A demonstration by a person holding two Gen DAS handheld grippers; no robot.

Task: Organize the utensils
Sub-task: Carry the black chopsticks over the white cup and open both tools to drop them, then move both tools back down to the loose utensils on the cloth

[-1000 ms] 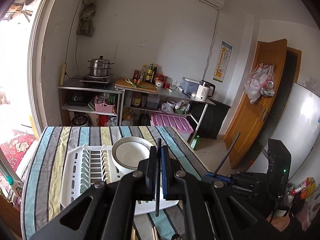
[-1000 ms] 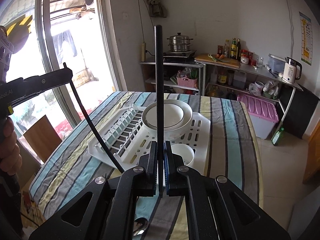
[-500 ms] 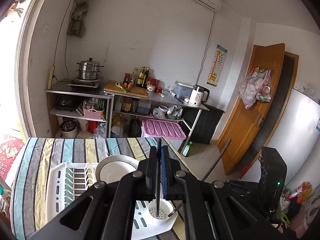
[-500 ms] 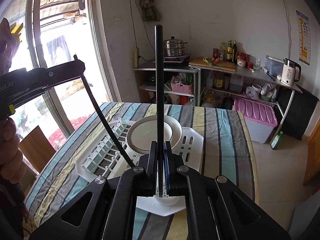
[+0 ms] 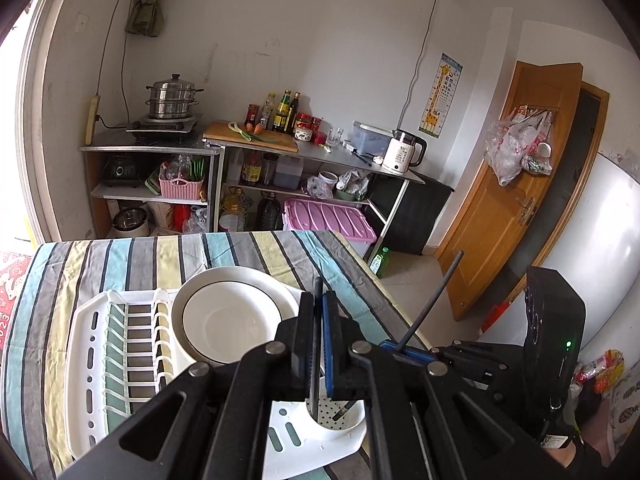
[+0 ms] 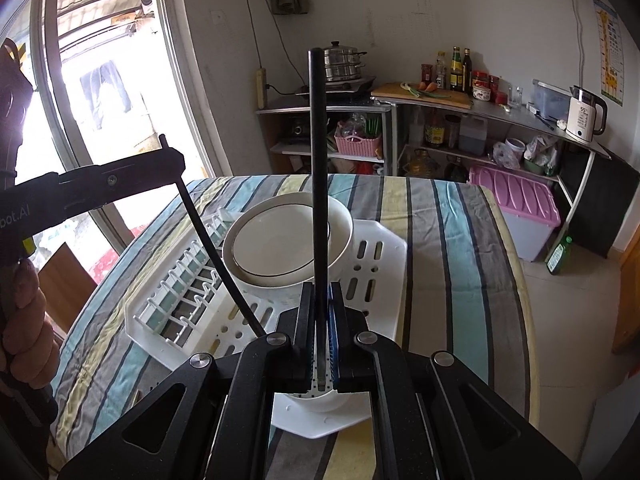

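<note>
Both my grippers are clamped, each on one black chopstick. Left gripper (image 5: 319,340): jaws narrow, pinching the left chopstick (image 5: 318,364) along its length; its lower tip shows below the pads, inside the white perforated utensil cup (image 5: 340,416) at the near corner of the dish rack (image 5: 86,364). Right gripper (image 6: 321,328): jaws likewise narrow, gripping the right chopstick (image 6: 318,168), which stands nearly upright, long end well above the pads and short end pointing down at the same cup (image 6: 320,394).

Key relation: the cup sits straight below and just ahead of both sets of fingertips. Each stick's long axis runs steeply into the cup mouth, the two crossing toward it from opposite sides. In the left wrist view the right stick (image 5: 430,304) slants in from the right, and a dark tip already rests on the cup floor beside mine.

Neither hand is clearly nearer; both look inside or at the rim. I judge the step in hand to be dropping both sticks into the cup, so release is what the next move needs, with the sticks kept steep so they fall in, not across the rim.

The white plate (image 5: 236,316) lies in the rack just behind the cup, close to the left gripper. The rack sits on the striped worktop (image 5: 120,256).
</note>
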